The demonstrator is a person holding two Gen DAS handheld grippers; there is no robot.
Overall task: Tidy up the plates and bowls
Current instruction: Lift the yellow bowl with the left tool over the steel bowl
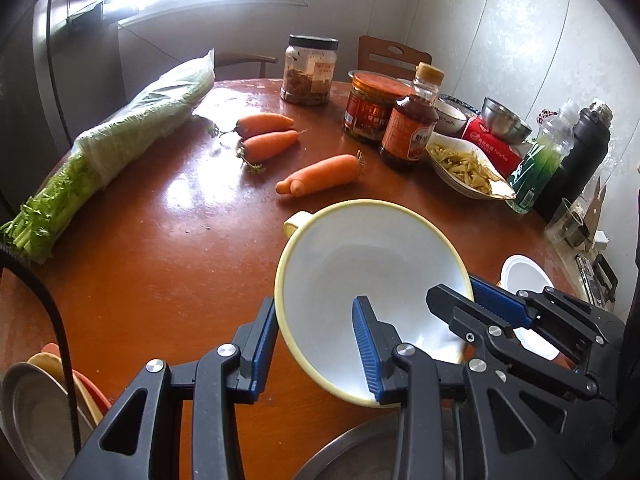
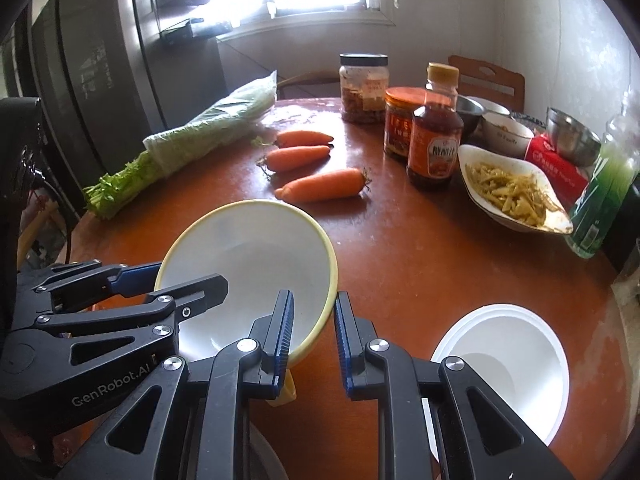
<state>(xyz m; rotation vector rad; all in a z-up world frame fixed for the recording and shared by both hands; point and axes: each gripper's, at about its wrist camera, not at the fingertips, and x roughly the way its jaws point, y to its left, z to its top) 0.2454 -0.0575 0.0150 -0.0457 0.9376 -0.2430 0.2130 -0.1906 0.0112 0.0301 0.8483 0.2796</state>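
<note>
A white bowl with a pale yellow rim [image 1: 360, 272] is held above the brown round table [image 1: 160, 248]; it also shows in the right wrist view [image 2: 256, 264]. My left gripper [image 1: 316, 344] straddles its left rim, jaws apart with a gap to the wall. My right gripper [image 2: 314, 328] straddles its right rim, one finger inside, one outside, and appears in the left wrist view [image 1: 472, 292]. A white bowl [image 2: 504, 364] sits on the table at the right.
Three carrots [image 1: 320, 174], bagged celery [image 1: 132, 128], jars and a sauce bottle [image 1: 408, 128], a dish of shredded food [image 1: 468, 168], steel bowls [image 1: 506, 120] and bottles crowd the far half. Stacked plates [image 1: 44, 400] lie at lower left; a steel basin rim [image 1: 348, 448] lies below.
</note>
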